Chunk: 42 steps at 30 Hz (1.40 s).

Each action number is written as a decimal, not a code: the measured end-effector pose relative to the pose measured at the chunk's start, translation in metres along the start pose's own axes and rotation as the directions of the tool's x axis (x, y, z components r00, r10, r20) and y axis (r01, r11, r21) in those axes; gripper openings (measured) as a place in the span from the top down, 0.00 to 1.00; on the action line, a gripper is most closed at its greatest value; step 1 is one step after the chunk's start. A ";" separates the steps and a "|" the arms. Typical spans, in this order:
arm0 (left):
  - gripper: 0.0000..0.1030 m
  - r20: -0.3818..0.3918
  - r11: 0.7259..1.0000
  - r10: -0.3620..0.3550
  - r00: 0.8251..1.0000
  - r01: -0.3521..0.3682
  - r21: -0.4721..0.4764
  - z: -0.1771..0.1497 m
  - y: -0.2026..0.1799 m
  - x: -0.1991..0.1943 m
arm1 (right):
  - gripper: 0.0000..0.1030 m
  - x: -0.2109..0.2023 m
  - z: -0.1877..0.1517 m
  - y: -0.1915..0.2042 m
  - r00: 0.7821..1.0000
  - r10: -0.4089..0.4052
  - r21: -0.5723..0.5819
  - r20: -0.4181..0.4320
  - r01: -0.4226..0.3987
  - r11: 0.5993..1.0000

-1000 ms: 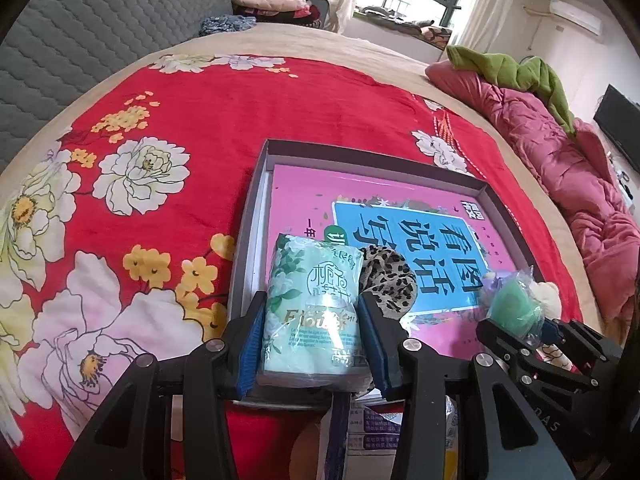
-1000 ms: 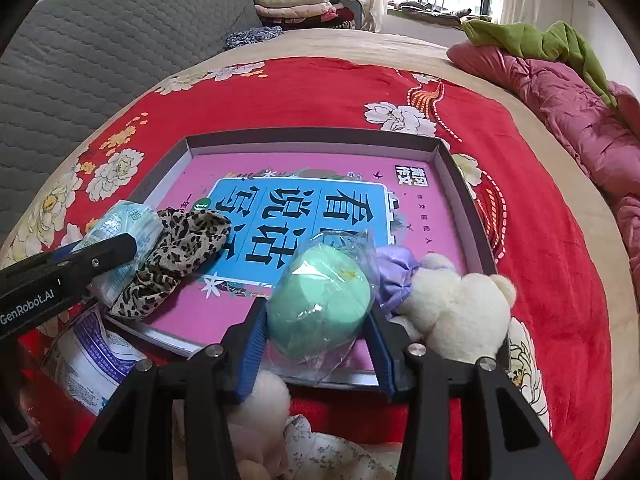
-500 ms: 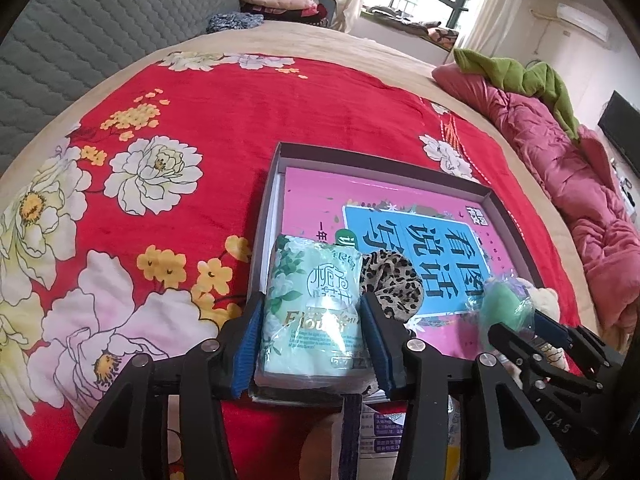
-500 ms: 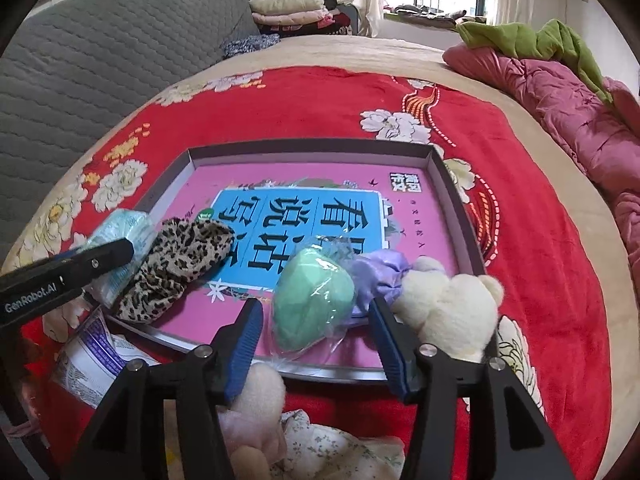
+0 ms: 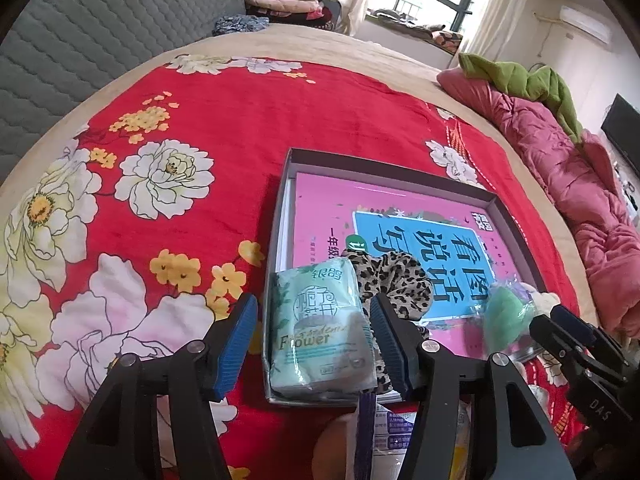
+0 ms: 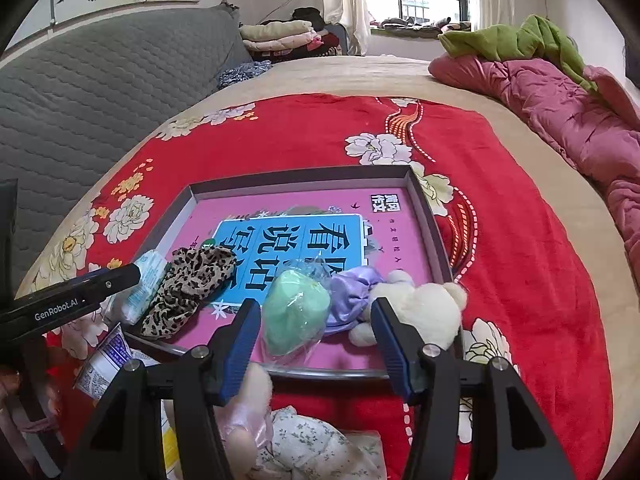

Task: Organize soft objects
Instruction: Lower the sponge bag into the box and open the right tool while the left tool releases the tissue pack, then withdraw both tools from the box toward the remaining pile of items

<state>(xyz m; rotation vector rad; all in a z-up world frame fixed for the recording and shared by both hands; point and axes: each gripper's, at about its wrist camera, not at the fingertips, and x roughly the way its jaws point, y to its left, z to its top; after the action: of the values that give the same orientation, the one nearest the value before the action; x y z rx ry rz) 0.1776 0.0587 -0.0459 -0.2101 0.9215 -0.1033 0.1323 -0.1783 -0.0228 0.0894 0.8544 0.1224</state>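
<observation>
Red floral bedspread covers the bed, carrying a shallow grey tray lined with a pink-and-blue book printed in large Chinese characters. Nearest, the left gripper stands wide around a pale green tissue pack reading "Flower", which lies in the tray's near corner apart from both pads. Its arm reads "GenRobot.AI". The right gripper is likewise spread, clear of the wrapped green ball. Beside them lie a leopard scrunchie, purple scrunchie and cream teddy bear. Farther off, pink quilt.
</observation>
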 end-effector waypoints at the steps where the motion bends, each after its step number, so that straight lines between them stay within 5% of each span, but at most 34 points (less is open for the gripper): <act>1: 0.41 0.002 1.000 0.000 1.000 0.000 0.000 0.000 0.000 -0.001 | 0.45 -0.001 0.000 0.000 1.000 -0.001 0.000 0.000 0.001 1.000; 20: 0.30 0.094 0.998 0.046 0.995 -0.049 0.034 0.005 -0.006 -0.041 | 0.35 -0.015 0.000 -0.004 0.999 -0.012 -0.016 0.033 0.013 1.000; 42: 0.28 0.155 0.995 0.099 0.983 -0.094 -0.041 -0.005 0.022 -0.094 | 0.30 -0.050 0.007 -0.011 0.995 0.015 -0.021 0.101 -0.013 1.000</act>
<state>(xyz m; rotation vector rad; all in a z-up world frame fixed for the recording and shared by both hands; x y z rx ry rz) 0.1170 0.0961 0.0196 -0.2009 0.7754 0.0186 0.1058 -0.1969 0.0170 0.0822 0.7519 0.1384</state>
